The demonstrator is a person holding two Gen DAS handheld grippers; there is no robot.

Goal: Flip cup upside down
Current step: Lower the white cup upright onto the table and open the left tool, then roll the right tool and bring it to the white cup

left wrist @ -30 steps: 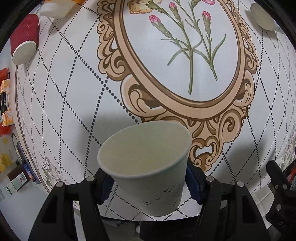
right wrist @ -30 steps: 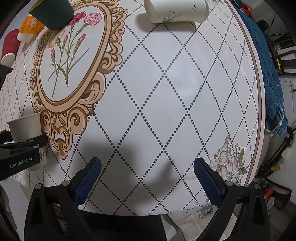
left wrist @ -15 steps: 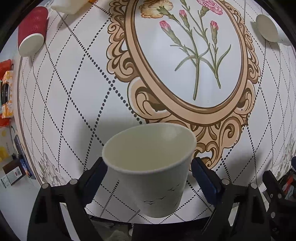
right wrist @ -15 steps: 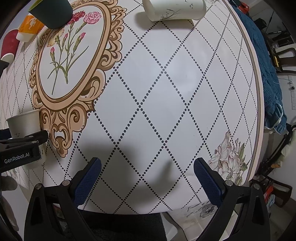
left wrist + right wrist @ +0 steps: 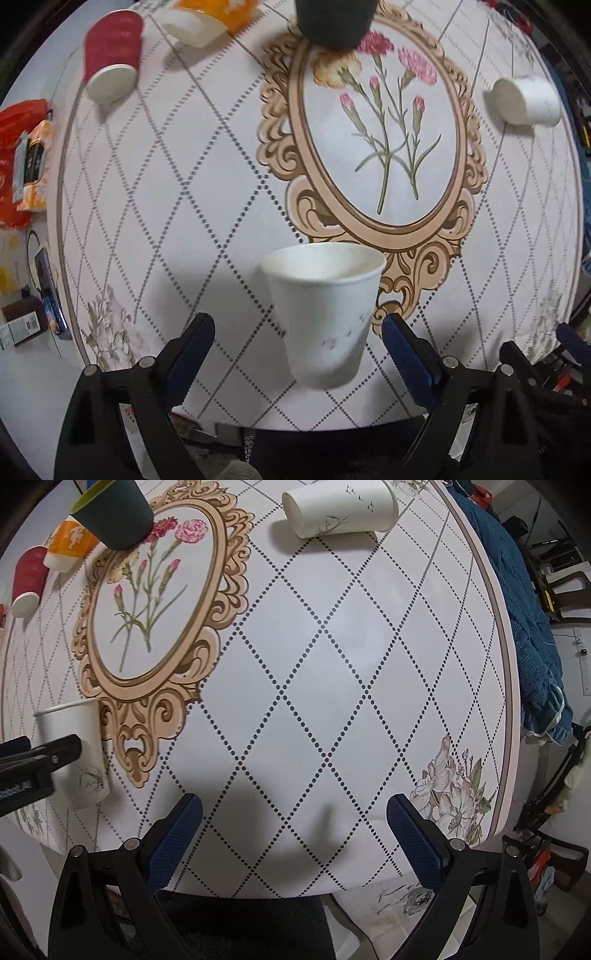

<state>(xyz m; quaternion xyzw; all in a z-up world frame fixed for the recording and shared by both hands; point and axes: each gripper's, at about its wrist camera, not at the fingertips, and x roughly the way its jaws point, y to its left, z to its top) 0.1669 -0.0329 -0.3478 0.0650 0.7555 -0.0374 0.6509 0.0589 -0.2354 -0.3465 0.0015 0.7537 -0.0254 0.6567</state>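
Observation:
A white paper cup (image 5: 323, 310) stands upright, mouth up, on the round patterned table (image 5: 166, 206) near its front edge. It also shows in the right wrist view (image 5: 79, 753) at the far left. My left gripper (image 5: 297, 343) is open, its blue pads apart on either side of the cup's lower half and not touching it. My right gripper (image 5: 293, 830) is open and empty above the table's front right part.
A red cup (image 5: 110, 55) lies on its side at the back left, beside an orange-and-white cup (image 5: 207, 18). A dark green cup (image 5: 334, 20) stands at the back. Another white cup (image 5: 340, 507) lies on its side at the back right. A blue cloth (image 5: 524, 602) hangs beyond the right edge.
My left gripper has opened, let go of the white cup and drawn back from it. The cup now stands on the table. The right gripper has hardly moved.

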